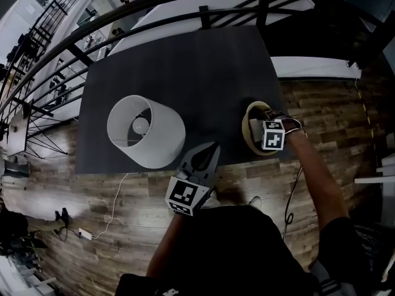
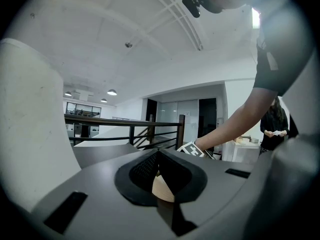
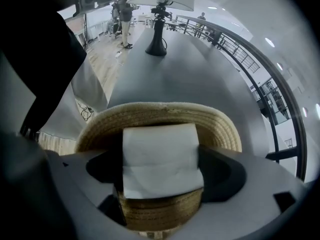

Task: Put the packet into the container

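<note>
In the right gripper view a flat white packet (image 3: 161, 159) sits between the jaws of my right gripper (image 3: 162, 176), which is shut on it. The packet hangs just over the mouth of a round woven container (image 3: 160, 113). In the head view that container (image 1: 250, 134) stands at the right front corner of the dark table (image 1: 203, 73), with my right gripper (image 1: 265, 115) reaching down into it; the packet is hidden there. My left gripper (image 1: 212, 150) hovers at the table's front edge, shut and empty, pointing toward the container. Its jaws (image 2: 158, 156) meet in the left gripper view.
A lamp with a large white shade (image 1: 146, 131) stands on the left half of the table; its black base (image 3: 159, 39) shows beyond the container. A black railing (image 1: 154, 11) runs behind the table. A cord (image 1: 114, 208) trails across the wooden floor. A person (image 2: 274, 126) stands far off.
</note>
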`<state>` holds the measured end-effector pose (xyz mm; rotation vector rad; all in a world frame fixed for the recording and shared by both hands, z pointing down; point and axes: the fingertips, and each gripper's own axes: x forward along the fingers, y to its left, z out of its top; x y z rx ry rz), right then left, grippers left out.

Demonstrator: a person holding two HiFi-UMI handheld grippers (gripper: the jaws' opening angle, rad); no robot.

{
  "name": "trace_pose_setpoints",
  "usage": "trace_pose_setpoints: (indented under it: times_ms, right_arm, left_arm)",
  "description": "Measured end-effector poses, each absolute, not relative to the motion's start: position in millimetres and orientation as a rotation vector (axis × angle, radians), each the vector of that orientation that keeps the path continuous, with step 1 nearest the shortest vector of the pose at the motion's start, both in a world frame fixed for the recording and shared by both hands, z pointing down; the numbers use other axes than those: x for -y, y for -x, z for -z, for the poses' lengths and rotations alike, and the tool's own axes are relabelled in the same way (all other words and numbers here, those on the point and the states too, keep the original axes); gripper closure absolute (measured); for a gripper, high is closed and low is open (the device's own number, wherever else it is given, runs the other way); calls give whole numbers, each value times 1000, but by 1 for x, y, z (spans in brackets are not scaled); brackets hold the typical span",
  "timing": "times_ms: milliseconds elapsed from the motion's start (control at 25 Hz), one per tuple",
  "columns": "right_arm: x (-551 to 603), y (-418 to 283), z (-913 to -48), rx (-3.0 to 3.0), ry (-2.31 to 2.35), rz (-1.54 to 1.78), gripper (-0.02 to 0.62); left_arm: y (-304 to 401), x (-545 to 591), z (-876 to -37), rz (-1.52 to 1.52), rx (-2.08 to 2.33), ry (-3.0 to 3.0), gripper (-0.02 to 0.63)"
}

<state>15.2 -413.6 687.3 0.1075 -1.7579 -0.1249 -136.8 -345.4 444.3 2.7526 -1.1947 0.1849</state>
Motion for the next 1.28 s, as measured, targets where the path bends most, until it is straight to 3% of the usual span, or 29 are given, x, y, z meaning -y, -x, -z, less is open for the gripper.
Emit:
trace_pose_setpoints:
  times_ms: [240, 960, 1200, 1280]
  right_arm:
    - [414, -19, -673, 1799, -182, 95, 106]
    - [381, -27, -520, 2242, -814, 13, 110]
    - [356, -38, -466, 2373, -1052, 18, 284]
    - [348, -43, -451, 2404, -1127, 9, 305]
  left_arm:
    - [133, 346, -443, -140, 1159, -2769, 598]
    - [67, 347, -424, -102, 908, -2917, 598]
    - [38, 342, -418, -92, 829, -2946, 598]
    - [27, 340, -414, -81, 784, -2961, 598]
